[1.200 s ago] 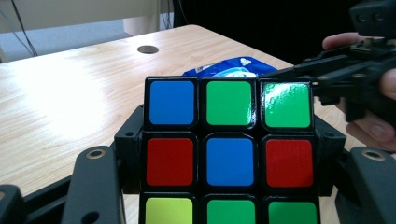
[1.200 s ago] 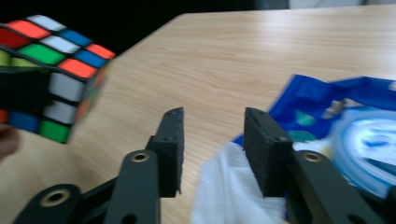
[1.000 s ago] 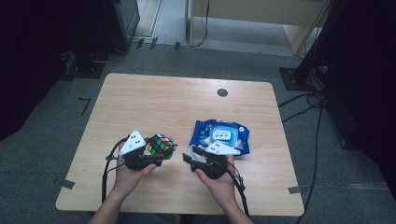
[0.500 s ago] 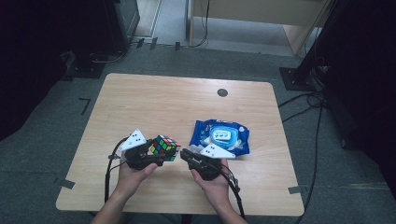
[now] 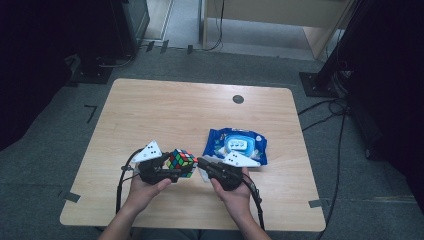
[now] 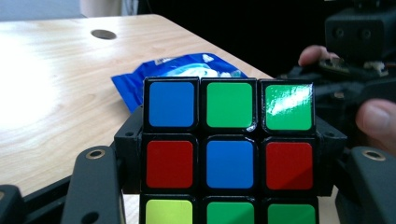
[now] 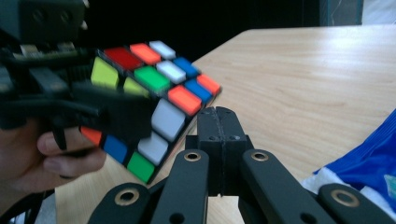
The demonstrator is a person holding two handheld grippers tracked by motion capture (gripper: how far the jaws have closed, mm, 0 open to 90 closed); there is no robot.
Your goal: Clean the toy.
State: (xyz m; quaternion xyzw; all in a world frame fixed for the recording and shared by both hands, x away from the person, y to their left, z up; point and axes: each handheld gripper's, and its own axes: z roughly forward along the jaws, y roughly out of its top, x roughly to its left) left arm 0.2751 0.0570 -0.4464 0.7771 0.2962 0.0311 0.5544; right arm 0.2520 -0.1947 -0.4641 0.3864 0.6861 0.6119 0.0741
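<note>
Pale wood formed the worktop [image 5: 165, 112], which carried everything in sight. At its near left, the left gripper [image 5: 167, 167] was held in the person's left hand [image 5: 145, 187], its black fingers [image 6: 93, 186] clamped on either side of a puzzle cube [image 5: 181, 162]. The cube sat raised above the wood, between the two grippers, showing blue, green and red squares in the left gripper view. Just right of it, the right gripper [image 5: 202, 163] pointed left toward the cube from the person's right hand [image 5: 232, 192]. Its fingers [image 7: 208, 135] had just been closing and now met flat against each other with nothing between them, their tips close beside the cube's lower edge; whether they touched it could not be told. Farther right and slightly beyond, a blue wipes packet [image 5: 235, 145] lay flat on the wood.
</note>
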